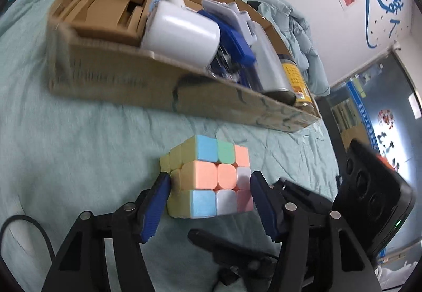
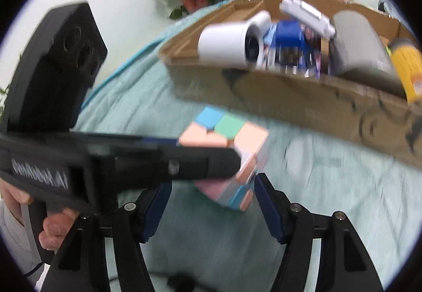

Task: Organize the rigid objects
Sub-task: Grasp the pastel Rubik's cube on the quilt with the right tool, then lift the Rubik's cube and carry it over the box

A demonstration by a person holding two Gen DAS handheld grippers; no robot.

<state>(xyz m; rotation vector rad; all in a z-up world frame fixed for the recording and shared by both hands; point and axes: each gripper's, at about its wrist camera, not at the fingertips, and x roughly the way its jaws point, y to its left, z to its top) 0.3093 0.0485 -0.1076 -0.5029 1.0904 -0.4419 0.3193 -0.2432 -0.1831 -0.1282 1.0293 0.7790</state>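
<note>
Pale green cloth (image 1: 79, 133) covered the work surface, with an open cardboard box (image 1: 118, 75) of stowed items behind. I read the left gripper (image 1: 208, 197) as straddling the pastel puzzle cube (image 1: 211, 175) on the cloth, its left pad touching, its right just clear. My right gripper (image 2: 211, 202) stood open beside the cube. I judged the cube light, stiff, smooth-faced and liable to twist; flat opposite faces suited gripping.

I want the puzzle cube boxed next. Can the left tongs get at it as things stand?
Probably yes: the left tongs already straddle the puzzle cube on the cloth, nothing between the pads and its sides.
</note>
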